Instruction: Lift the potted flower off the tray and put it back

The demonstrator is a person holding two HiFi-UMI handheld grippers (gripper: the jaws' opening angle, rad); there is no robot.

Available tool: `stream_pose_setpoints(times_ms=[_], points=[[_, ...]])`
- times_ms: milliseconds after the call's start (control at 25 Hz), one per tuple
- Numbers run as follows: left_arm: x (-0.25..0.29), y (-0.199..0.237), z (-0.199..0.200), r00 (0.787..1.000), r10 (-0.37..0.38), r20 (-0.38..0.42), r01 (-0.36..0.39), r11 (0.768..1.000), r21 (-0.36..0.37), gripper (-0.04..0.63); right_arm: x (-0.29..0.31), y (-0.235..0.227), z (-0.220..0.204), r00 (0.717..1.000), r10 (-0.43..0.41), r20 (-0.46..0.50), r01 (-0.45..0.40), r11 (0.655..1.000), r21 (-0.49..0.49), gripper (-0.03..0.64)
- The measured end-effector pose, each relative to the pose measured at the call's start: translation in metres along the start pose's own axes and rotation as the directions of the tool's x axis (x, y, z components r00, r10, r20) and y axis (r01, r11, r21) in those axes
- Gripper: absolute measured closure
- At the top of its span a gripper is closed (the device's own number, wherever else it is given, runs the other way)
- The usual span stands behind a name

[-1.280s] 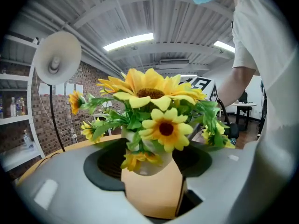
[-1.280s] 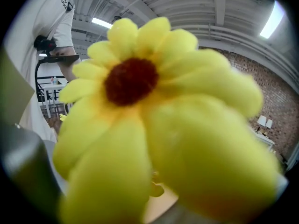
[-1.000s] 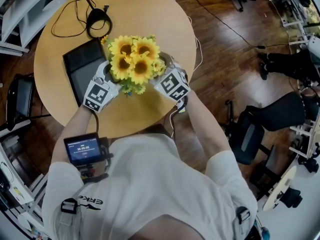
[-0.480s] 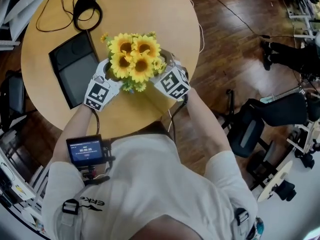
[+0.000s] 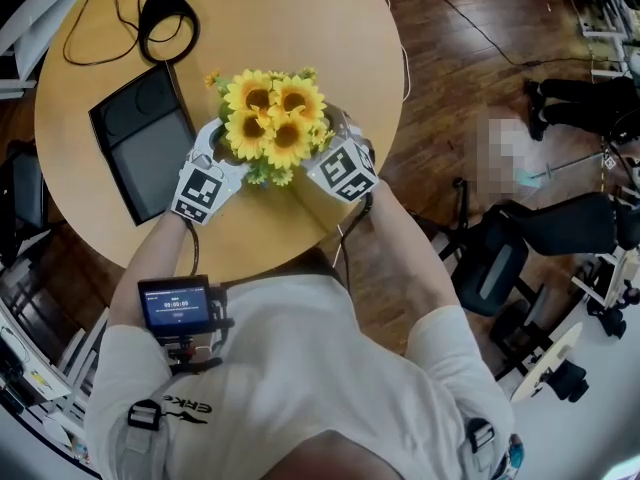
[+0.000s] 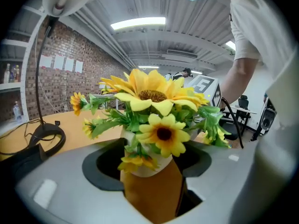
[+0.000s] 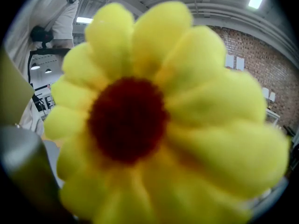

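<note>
White pot, fake-looking sunflowers: we judge the potted flower light but top-heavy, with soft stems that give no purchase. We'd take hold on the pot wall below the rim, never on the foliage. The wall looks smooth and may slip, so we'd squeeze evenly from both sides.

It's off the black tray, just right of it, over the wooden table and between our two grippers. From above we can't tell whether the base touches the table.

Left gripper: jaws part open and set round the pot, which sits between the dark pads with table showing beneath it. We read that as a grasp.

Right gripper: close in at the pot's other side. One blurred bloom fills its own view and no jaws show, so we can't tell whether it's clamped or released.
</note>
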State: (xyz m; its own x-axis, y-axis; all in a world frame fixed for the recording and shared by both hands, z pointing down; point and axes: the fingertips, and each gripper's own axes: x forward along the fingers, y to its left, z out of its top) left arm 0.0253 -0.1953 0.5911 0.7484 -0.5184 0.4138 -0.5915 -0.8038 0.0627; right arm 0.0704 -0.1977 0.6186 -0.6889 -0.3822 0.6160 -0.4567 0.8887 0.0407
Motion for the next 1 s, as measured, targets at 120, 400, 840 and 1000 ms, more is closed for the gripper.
stream_pose_setpoints(times_ms=[120,400,840,1000], points=[[0.002,0.001,-0.003,1.0,-0.008,-0.019,0.008,1.0,0.005,0.296,0.004,0.0,-0.004,1.0,-0.003,-0.007,0.003,1.0,0.016,0.196],[0.005,0.003,-0.008,0.998,-0.014,-0.054,0.013,1.0,-0.02,0.295,0.007,-0.002,-0.007,1.0,-0.014,-0.027,0.014,1.0,0.002,0.196],[0.013,0.001,-0.014,0.997,-0.012,-0.081,0.009,0.999,-0.039,0.293,0.008,-0.004,-0.013,0.999,-0.017,-0.044,0.016,1.0,-0.02,0.193],[0.014,0.0,-0.013,0.997,-0.005,-0.08,0.003,1.0,-0.026,0.293,0.007,-0.006,-0.014,0.998,-0.026,-0.049,0.025,0.999,-0.028,0.189]])
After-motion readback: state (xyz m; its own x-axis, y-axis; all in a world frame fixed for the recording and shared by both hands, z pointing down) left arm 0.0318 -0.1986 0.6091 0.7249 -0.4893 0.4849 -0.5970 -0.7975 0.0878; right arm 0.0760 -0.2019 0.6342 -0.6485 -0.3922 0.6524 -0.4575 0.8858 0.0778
